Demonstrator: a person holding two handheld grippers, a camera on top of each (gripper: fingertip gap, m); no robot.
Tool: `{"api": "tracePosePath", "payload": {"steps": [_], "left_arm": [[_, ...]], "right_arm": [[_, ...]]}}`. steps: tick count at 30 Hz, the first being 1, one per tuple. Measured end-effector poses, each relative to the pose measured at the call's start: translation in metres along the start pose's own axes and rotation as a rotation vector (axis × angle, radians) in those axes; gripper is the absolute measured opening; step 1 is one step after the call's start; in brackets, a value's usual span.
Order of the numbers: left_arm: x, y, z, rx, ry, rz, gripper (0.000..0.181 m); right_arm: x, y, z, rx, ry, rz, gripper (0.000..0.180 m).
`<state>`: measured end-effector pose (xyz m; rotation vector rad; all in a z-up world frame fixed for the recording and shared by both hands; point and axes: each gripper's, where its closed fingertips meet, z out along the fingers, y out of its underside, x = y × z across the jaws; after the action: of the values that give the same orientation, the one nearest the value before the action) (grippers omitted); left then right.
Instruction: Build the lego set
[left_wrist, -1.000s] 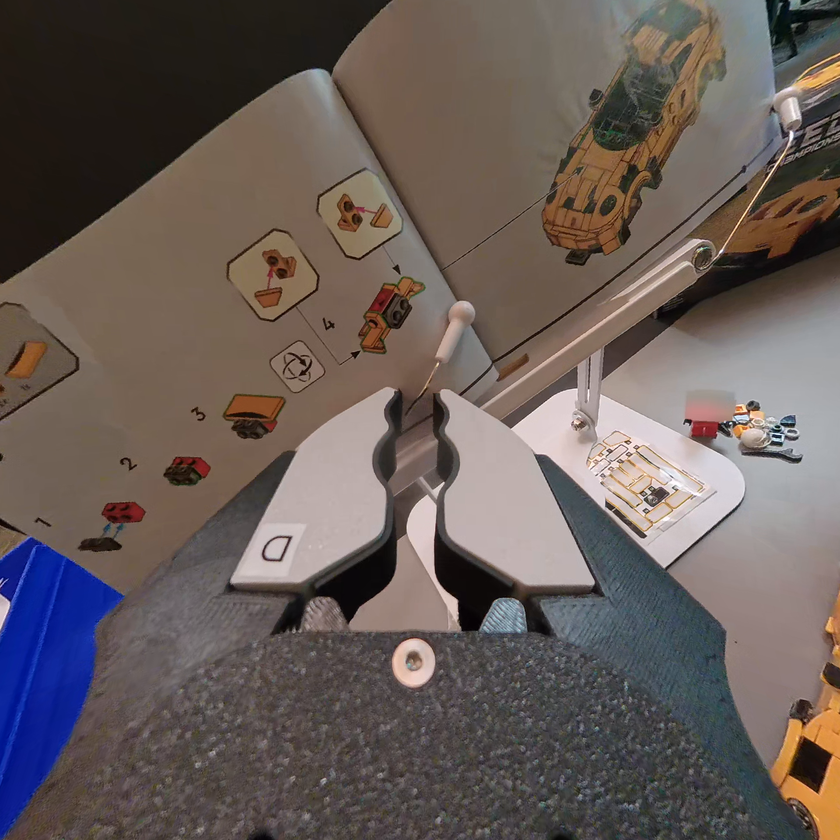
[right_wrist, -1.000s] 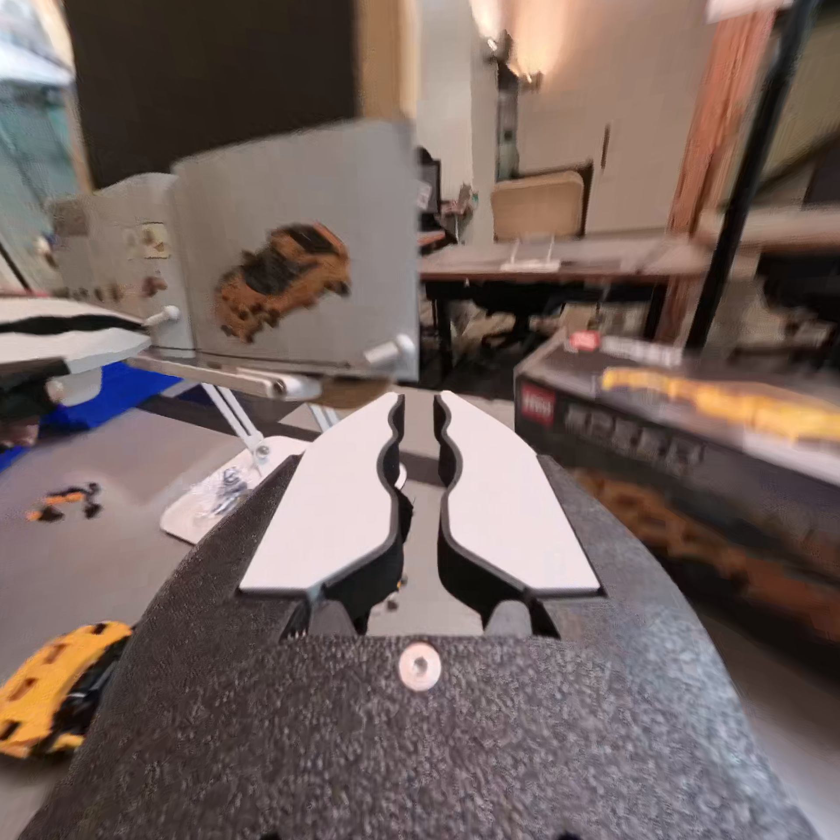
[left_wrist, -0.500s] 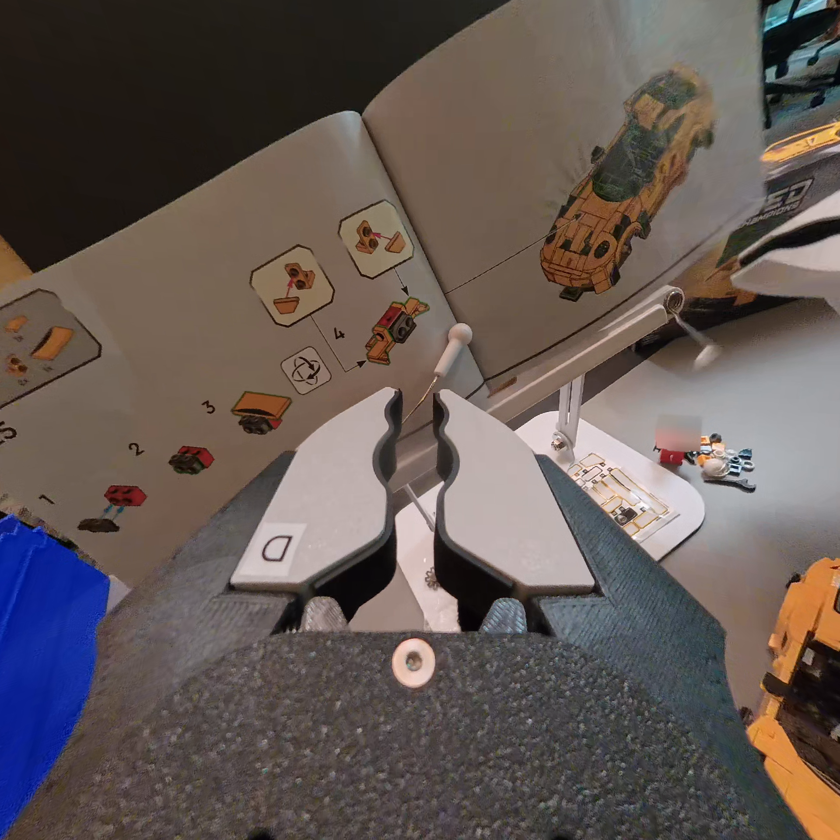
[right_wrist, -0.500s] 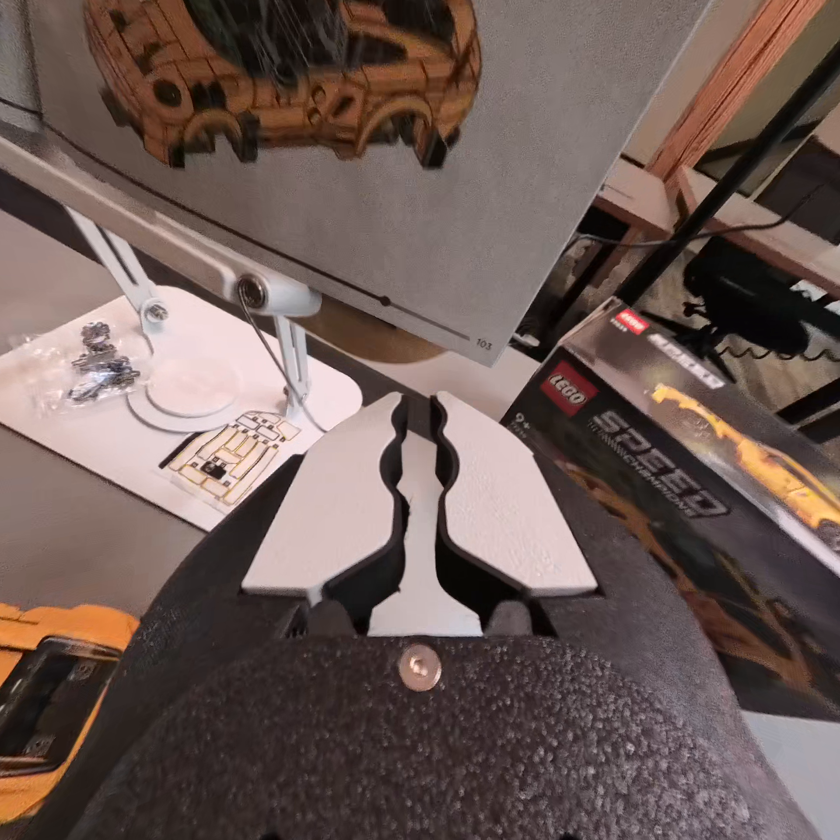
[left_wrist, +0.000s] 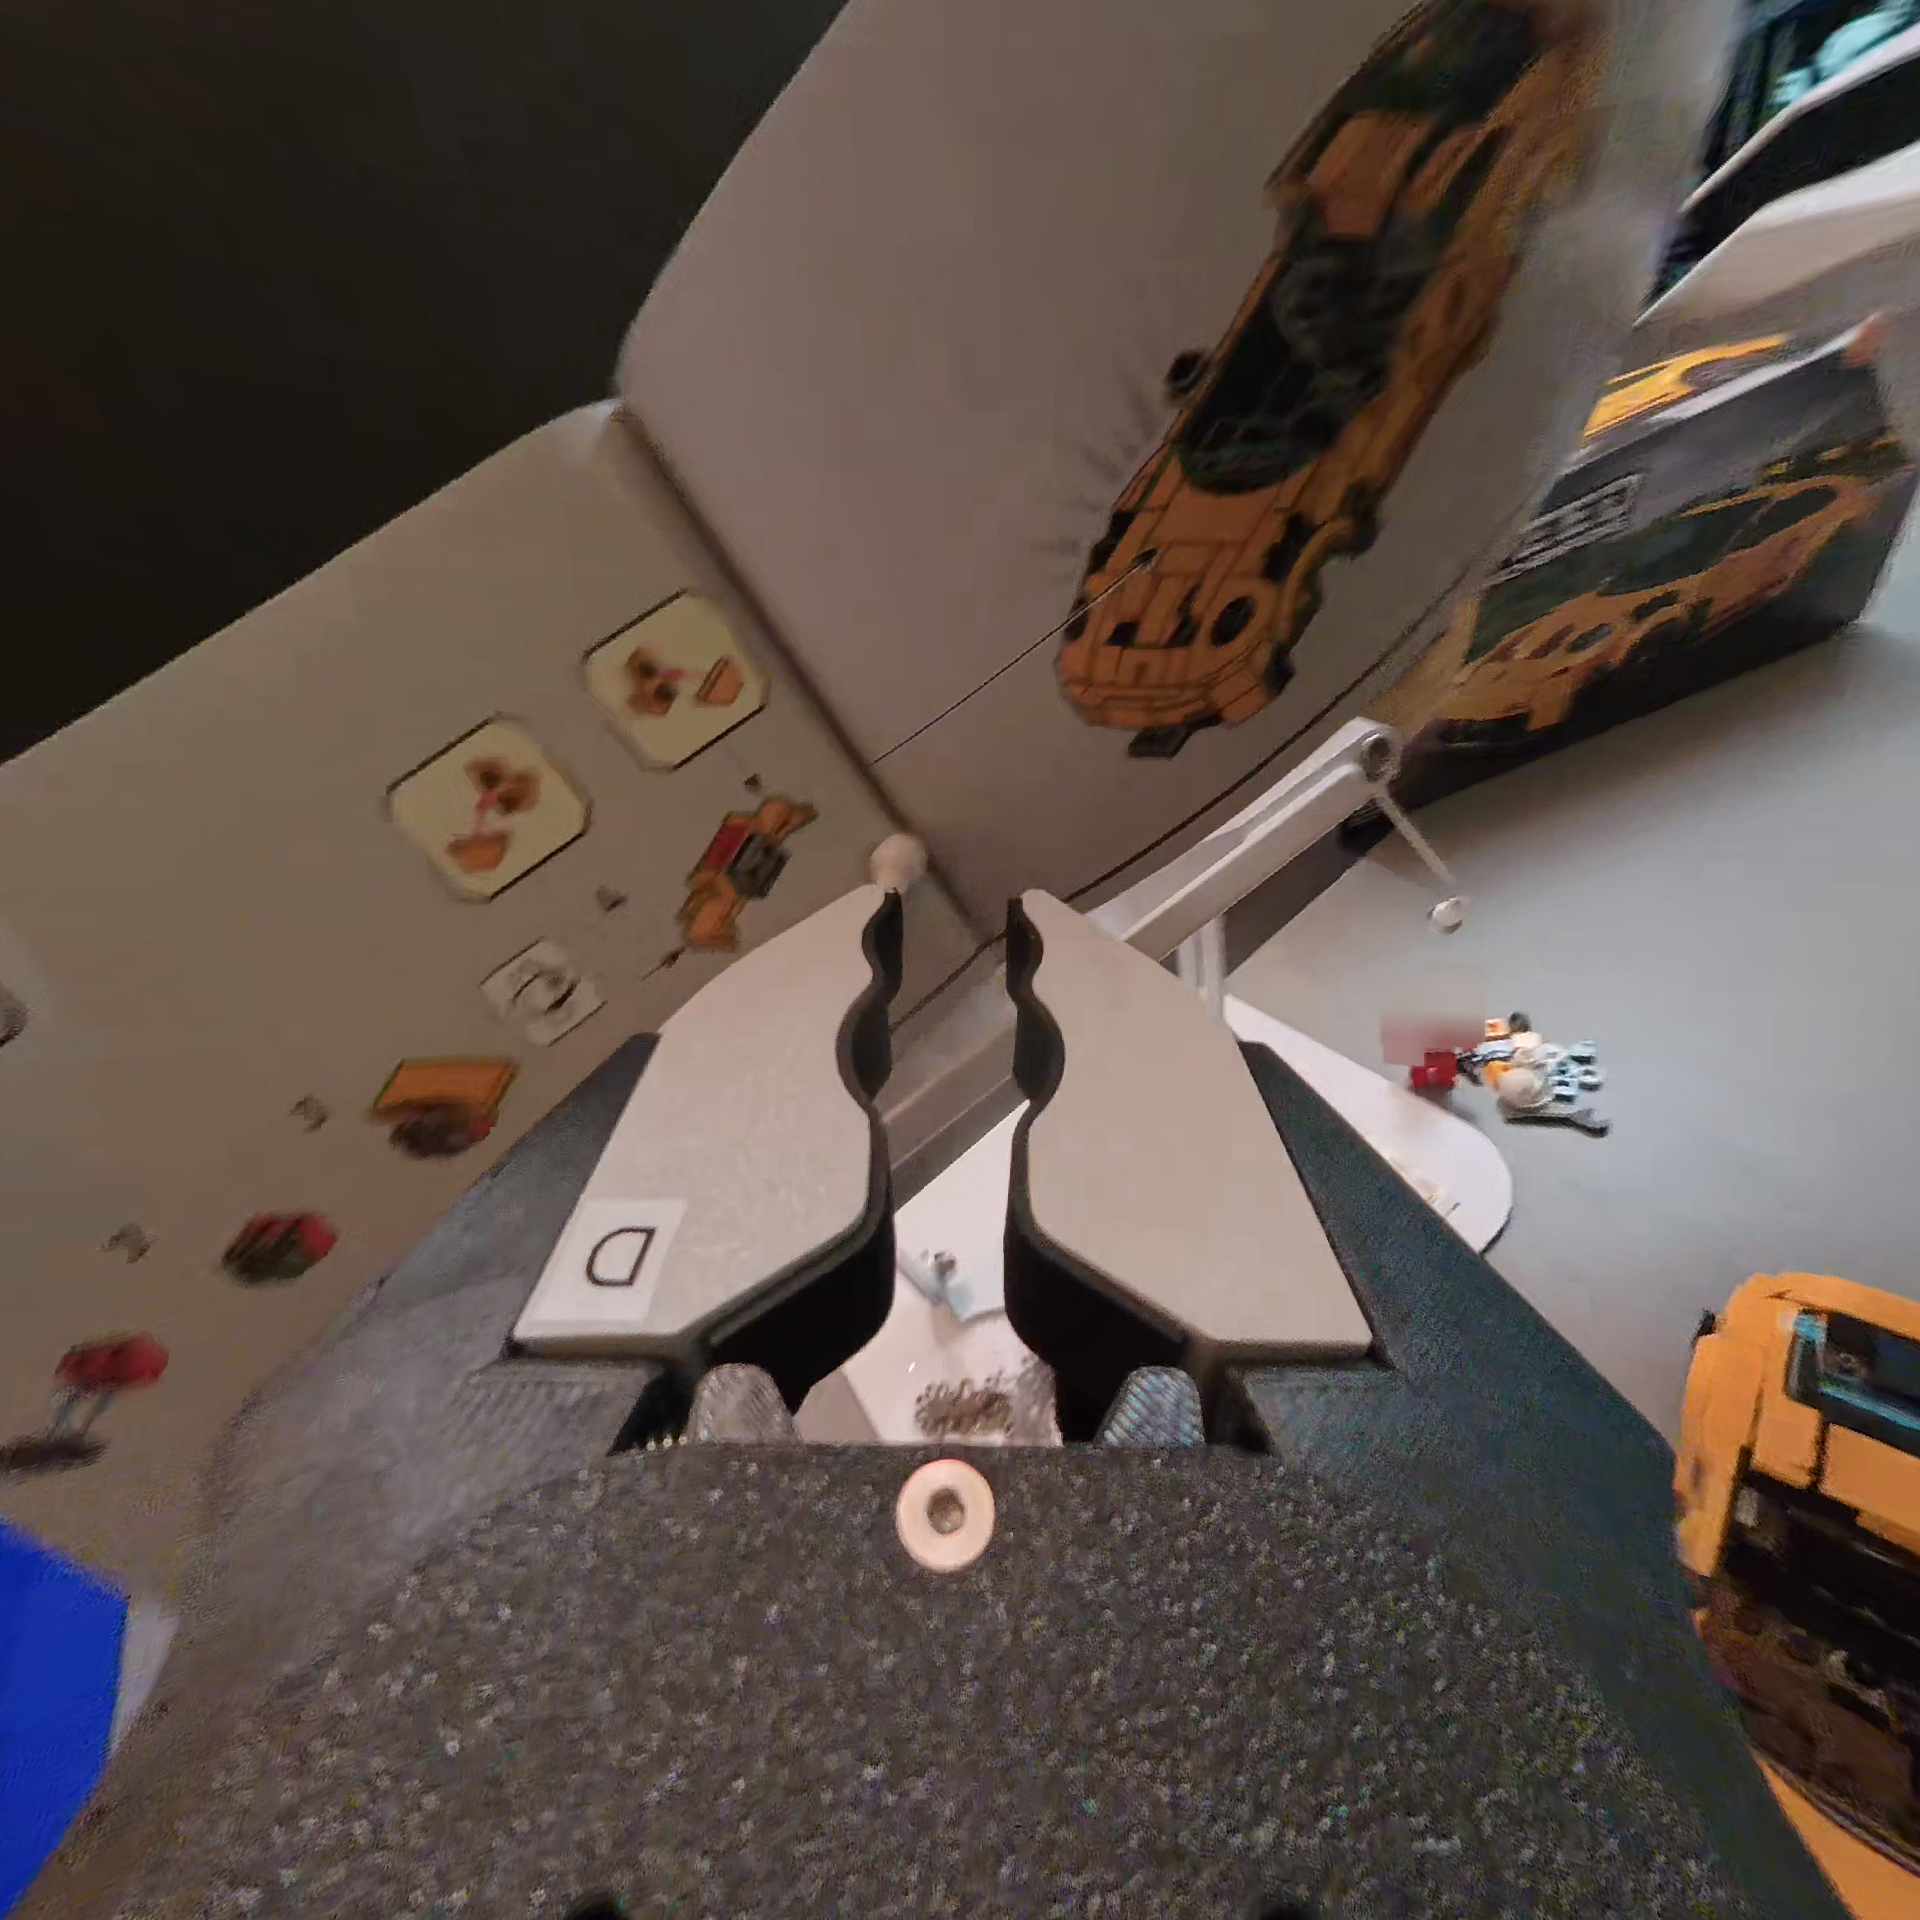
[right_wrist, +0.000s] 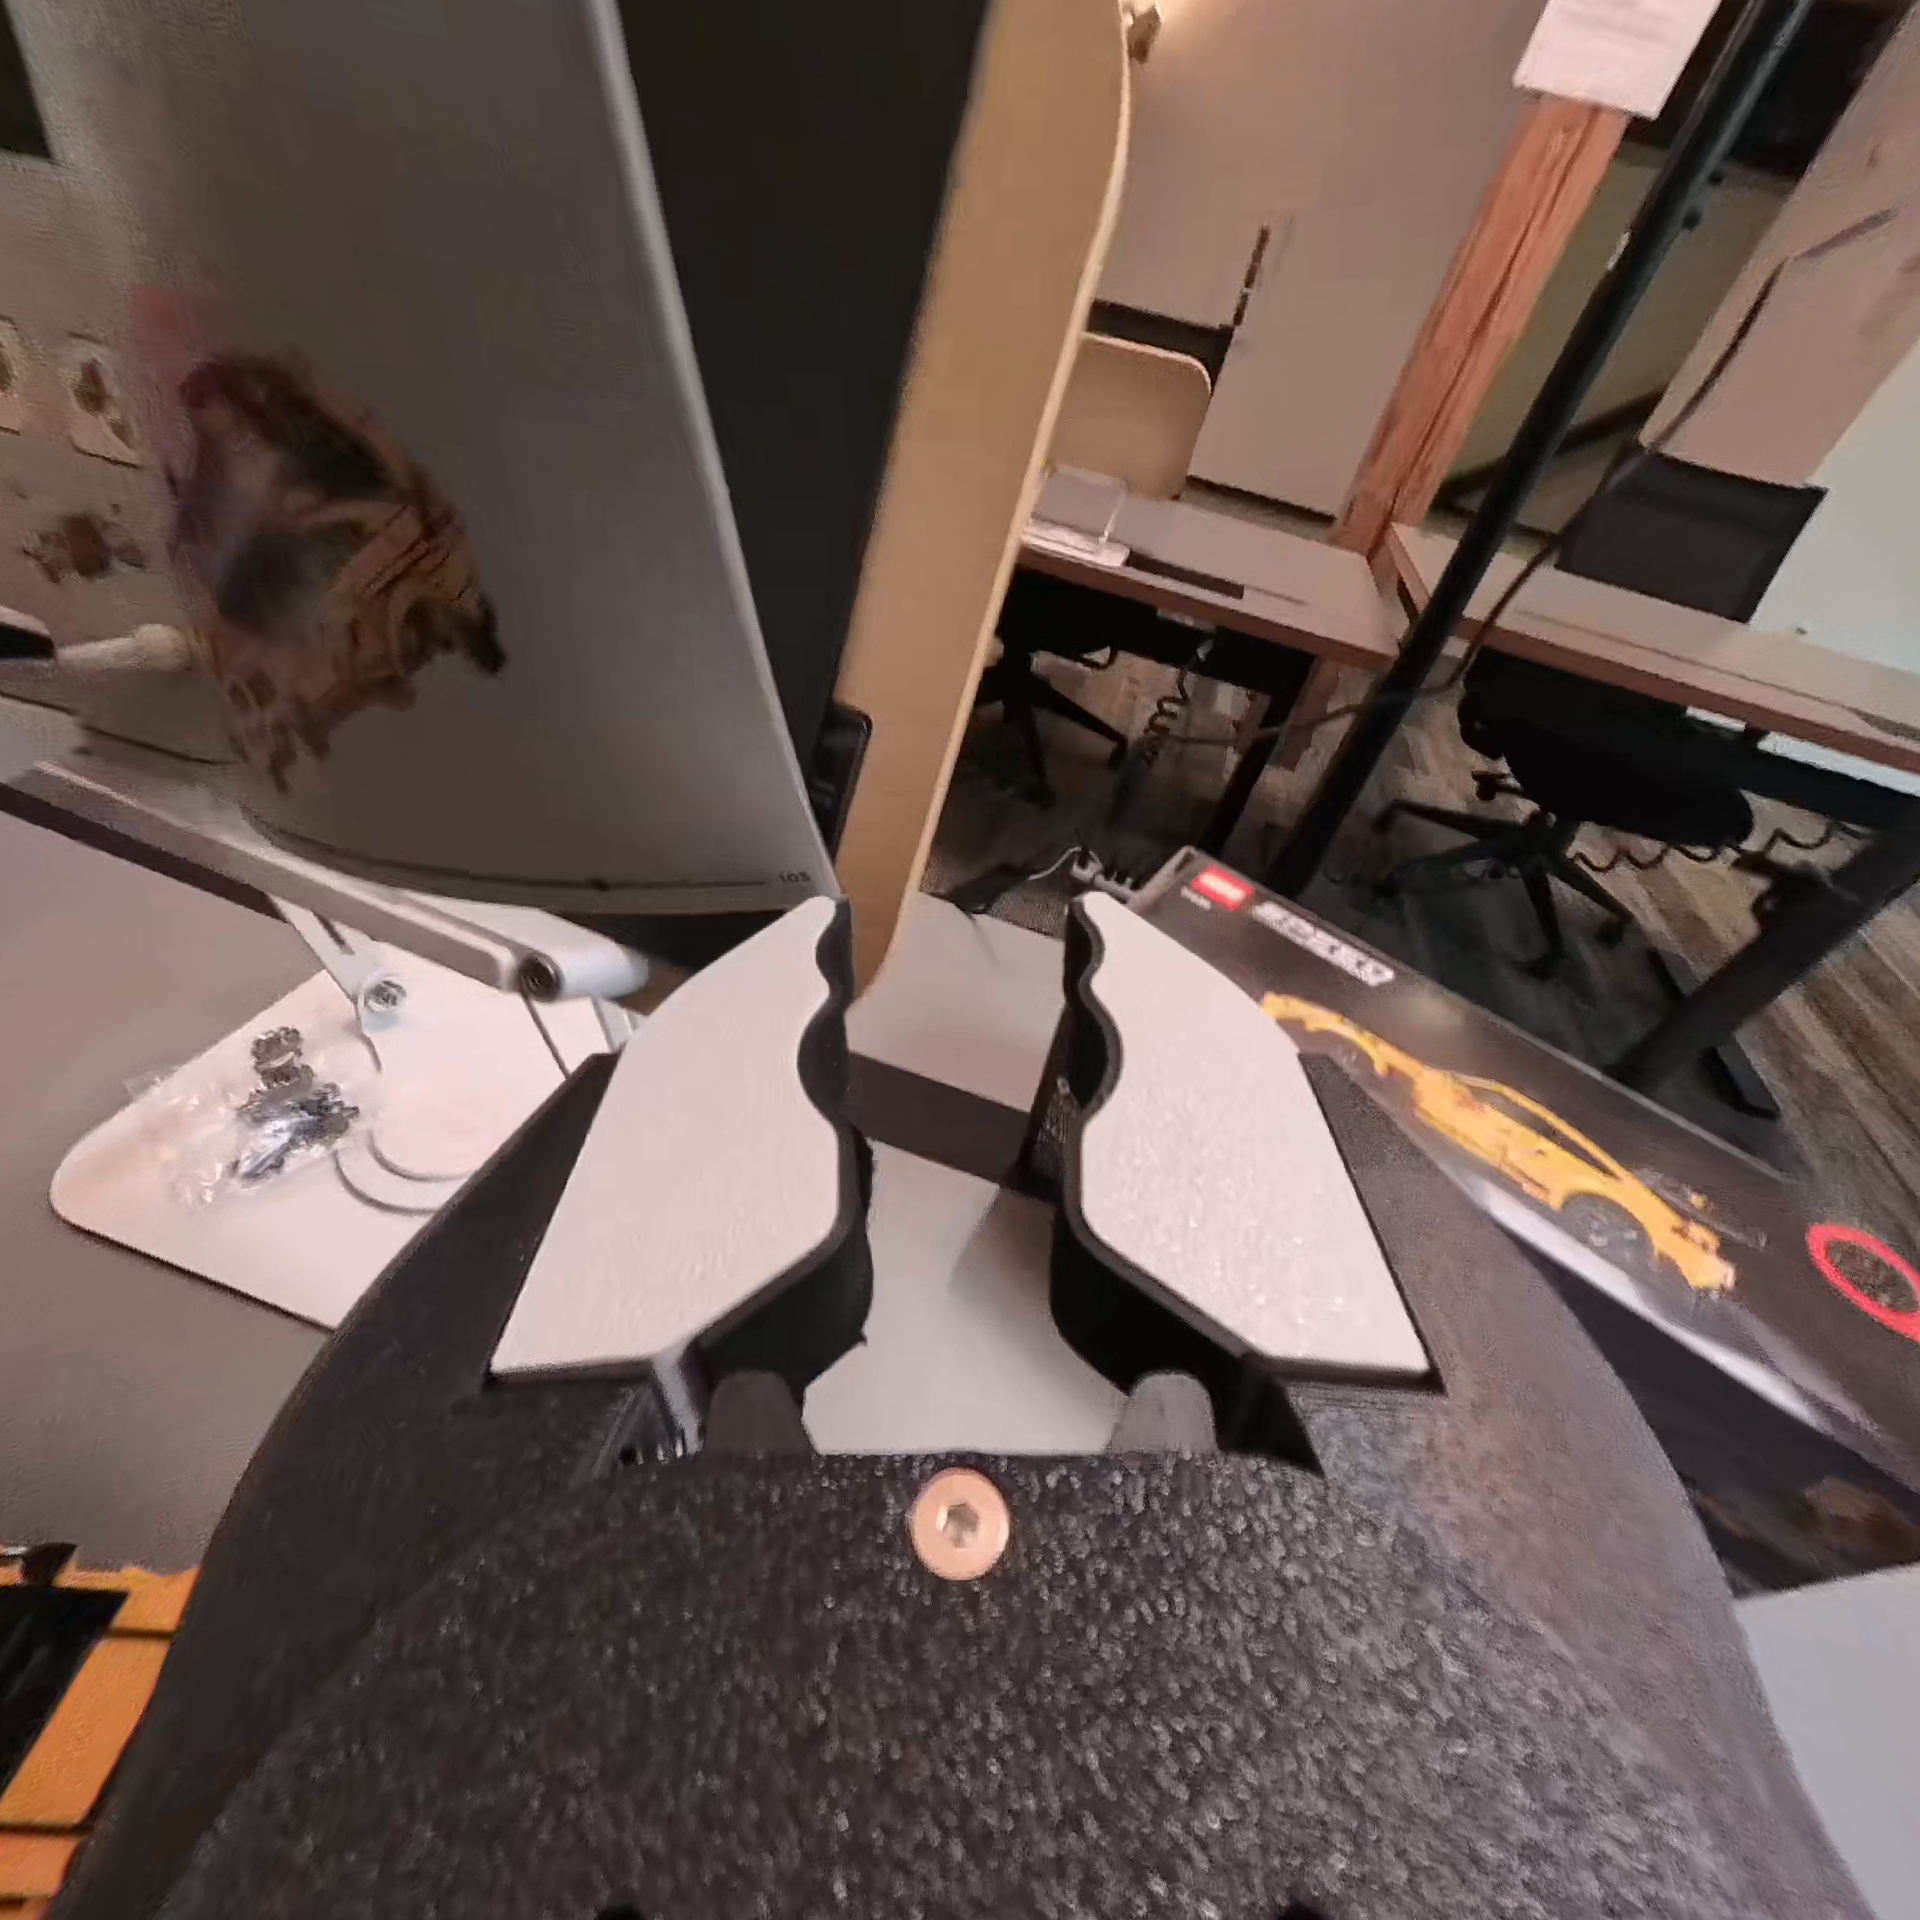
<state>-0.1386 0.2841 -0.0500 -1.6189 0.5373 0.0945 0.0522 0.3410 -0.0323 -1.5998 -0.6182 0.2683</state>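
The open instruction booklet (left_wrist: 935, 436) stands on a white book stand (left_wrist: 1247, 831). My left gripper (left_wrist: 948, 914) is open a little and empty, its tips close below the booklet's middle fold, beside the white-tipped page peg (left_wrist: 896, 858). The right page peg (left_wrist: 1444, 914) hangs down off the page. My right gripper (right_wrist: 956, 925) is open wider and empty, just right of the booklet's right page (right_wrist: 416, 436). The yellow Lego car (left_wrist: 1808, 1507) sits on the table at the right edge; it also shows in the right wrist view (right_wrist: 62, 1704). Loose pieces (left_wrist: 1507, 1070) lie beyond the stand.
The stand's white base (right_wrist: 135, 1205) carries a clear bag of small dark parts (right_wrist: 270, 1112). The dark Lego box (right_wrist: 1558, 1143) lies to the right, also in the left wrist view (left_wrist: 1662, 540). A blue object (left_wrist: 52, 1683) is at lower left. Desks and chairs stand behind. Across from one pair of fingers to the other is roughly 20 cm. From the left gripper's tips to the yellow Lego car (left_wrist: 1808, 1507) is close to 20 cm.
The right page peg has swung down off the right page. My right gripper's jaws have opened wider, and the left jaws have opened a little. Both views have shifted.
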Motion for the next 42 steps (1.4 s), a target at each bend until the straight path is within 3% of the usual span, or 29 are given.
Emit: {"api": "tracePosePath", "payload": {"steps": [4,9,14,22,27,32,37,42], "left_arm": [[0.013,-0.01,0.023,-0.041,0.017,0.091,0.017],[0.025,-0.015,0.044,-0.094,0.057,0.116,0.012],[0.034,-0.017,0.055,-0.143,0.05,0.147,0.01],[0.019,-0.035,0.014,-0.052,0.007,0.111,0.014],[-0.012,-0.008,-0.007,-0.096,-0.045,0.123,0.019],[-0.015,0.035,-0.001,-0.267,0.019,0.212,0.029],[-0.027,0.035,0.004,-0.291,-0.058,0.335,0.005],[-0.029,0.034,0.007,-0.262,-0.063,0.442,0.002]], "right_arm": [[0.014,0.009,-0.012,0.014,0.026,0.047,0.039],[0.019,-0.007,-0.027,0.074,-0.013,0.06,0.039],[-0.002,-0.03,-0.017,0.136,-0.046,-0.083,0.04],[-0.025,-0.036,0.003,0.128,-0.038,-0.234,0.042],[-0.031,-0.035,0.004,0.123,0.031,-0.289,0.043],[-0.014,-0.023,0.02,0.044,0.105,-0.284,0.042],[-0.007,-0.007,0.037,-0.008,0.057,-0.203,0.044],[-0.011,-0.007,0.039,-0.001,0.028,-0.184,0.043]]}}
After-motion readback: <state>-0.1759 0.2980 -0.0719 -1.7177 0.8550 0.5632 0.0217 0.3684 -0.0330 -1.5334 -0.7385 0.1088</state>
